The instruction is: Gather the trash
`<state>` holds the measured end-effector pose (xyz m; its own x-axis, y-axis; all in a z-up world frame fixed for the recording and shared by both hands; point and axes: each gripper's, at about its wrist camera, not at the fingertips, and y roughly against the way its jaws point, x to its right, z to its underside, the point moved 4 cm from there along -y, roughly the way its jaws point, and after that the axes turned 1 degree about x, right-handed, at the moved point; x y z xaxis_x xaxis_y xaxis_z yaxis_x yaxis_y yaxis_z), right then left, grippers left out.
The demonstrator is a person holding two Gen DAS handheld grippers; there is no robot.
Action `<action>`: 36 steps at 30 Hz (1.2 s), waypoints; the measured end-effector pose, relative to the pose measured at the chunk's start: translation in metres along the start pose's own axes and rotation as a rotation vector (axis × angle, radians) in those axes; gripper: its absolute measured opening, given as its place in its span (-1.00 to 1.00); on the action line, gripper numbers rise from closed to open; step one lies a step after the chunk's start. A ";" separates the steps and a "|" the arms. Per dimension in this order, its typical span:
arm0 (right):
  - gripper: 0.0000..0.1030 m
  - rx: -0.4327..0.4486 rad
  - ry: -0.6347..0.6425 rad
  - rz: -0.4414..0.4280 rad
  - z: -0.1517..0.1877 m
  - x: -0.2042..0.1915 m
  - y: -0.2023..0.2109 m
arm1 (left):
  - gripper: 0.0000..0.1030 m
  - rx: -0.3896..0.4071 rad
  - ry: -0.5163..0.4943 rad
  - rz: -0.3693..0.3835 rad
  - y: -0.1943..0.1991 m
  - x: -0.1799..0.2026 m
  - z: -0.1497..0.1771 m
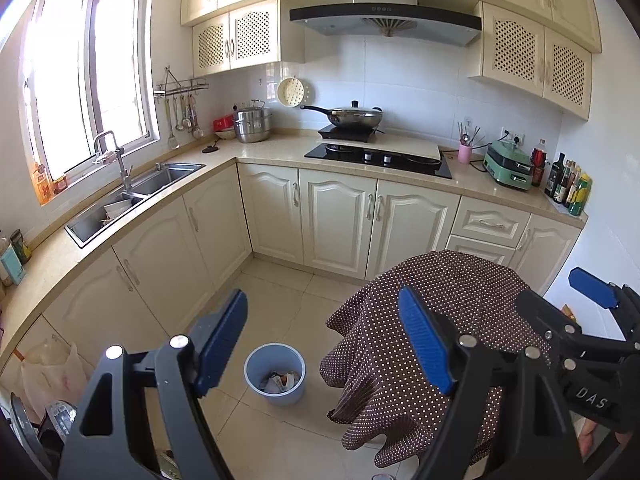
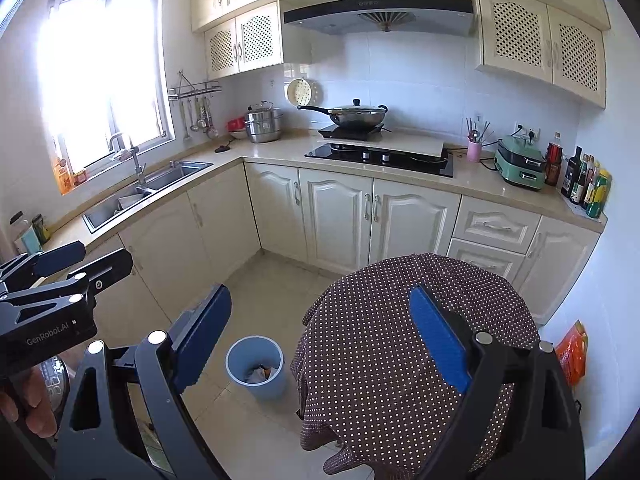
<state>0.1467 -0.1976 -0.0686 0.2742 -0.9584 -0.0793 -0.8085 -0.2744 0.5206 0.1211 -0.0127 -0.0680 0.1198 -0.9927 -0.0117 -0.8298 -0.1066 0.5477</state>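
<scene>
Kitchen floor ahead, w/ both my grippers held up over it. Left gripper [image 1: 324,336] has its blue-padded fingers [image 1: 222,338] spread wide, nothing btwn them. Right gripper [image 2: 322,338] same: fingers [image 2: 438,344] wide apart, holding nothing. In the left wrist view the right gripper shows at the far right edge; in the right wrist view the left one sits at the far left edge, my hand [image 2: 28,404] wrapped on its grip.

Small round light-blue plastic trash bin [image 1: 275,374] stands upright on the beige floor tiles [image 1: 280,280], btwn my fingers in both views, w/ crumpled paper & scraps [image 1: 280,382] inside. Just beside it on the right: round table under a brown white-dotted cloth [image 1: 440,300], cloth edge hanging near the bin but apart from it.

Orange plastic packet [image 2: 572,354] sits low by the right wall, past the table. White plastic bag [image 1: 48,368] hangs at the lower left by the cream cabinets [image 1: 336,220].
</scene>
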 end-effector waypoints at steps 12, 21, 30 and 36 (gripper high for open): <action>0.70 -0.051 -0.070 0.043 0.013 0.004 -0.015 | 0.48 -0.064 -0.028 0.026 -0.027 -0.009 0.008; 0.70 -0.126 -0.091 0.028 0.017 0.034 -0.068 | 0.48 -0.128 -0.045 0.022 -0.084 0.014 0.002; 0.70 -0.192 -0.065 -0.049 -0.003 0.076 -0.147 | 0.48 -0.200 -0.045 -0.058 -0.164 0.044 -0.024; 0.70 -0.229 -0.045 -0.063 -0.005 0.099 -0.186 | 0.48 -0.248 -0.020 -0.105 -0.211 0.053 -0.034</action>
<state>0.3266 -0.2411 -0.1691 0.2929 -0.9439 -0.1527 -0.6497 -0.3137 0.6924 0.3213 -0.0405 -0.1558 0.1856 -0.9781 -0.0948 -0.6541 -0.1949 0.7308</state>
